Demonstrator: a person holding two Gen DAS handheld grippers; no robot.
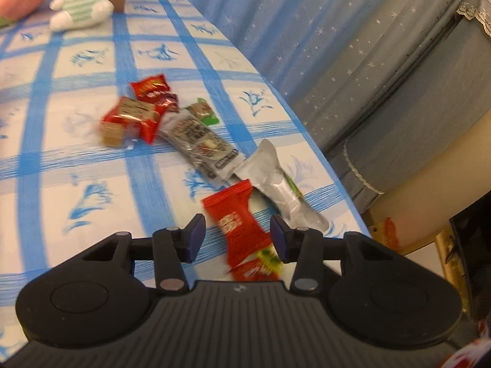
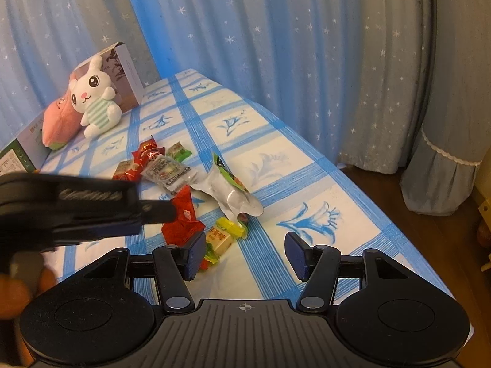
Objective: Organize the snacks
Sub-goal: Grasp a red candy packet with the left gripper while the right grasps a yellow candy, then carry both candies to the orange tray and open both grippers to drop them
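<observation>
Snack packets lie scattered on a blue-and-white checked tablecloth (image 1: 76, 165). My left gripper (image 1: 237, 237) is open, its jaws on either side of a red candy packet (image 1: 236, 211) that lies on the cloth, with a gap at the left pad. Beyond it are a silver pouch (image 1: 276, 184), a silver printed packet (image 1: 199, 141) and more red packets (image 1: 144, 107). My right gripper (image 2: 247, 254) is open and low over the cloth, with a yellow-wrapped candy (image 2: 222, 239) just beside its left finger. In the right wrist view my left gripper (image 2: 159, 211) reaches in at the red packet (image 2: 184, 217).
A white plush rabbit (image 2: 95, 101), a pink plush (image 2: 58, 122) and an open box (image 2: 122, 67) stand at the table's far end. The table's edge (image 2: 383, 202) runs along the right, with starry blue curtains (image 2: 276, 46) behind. A hand (image 2: 18, 291) holds the left gripper.
</observation>
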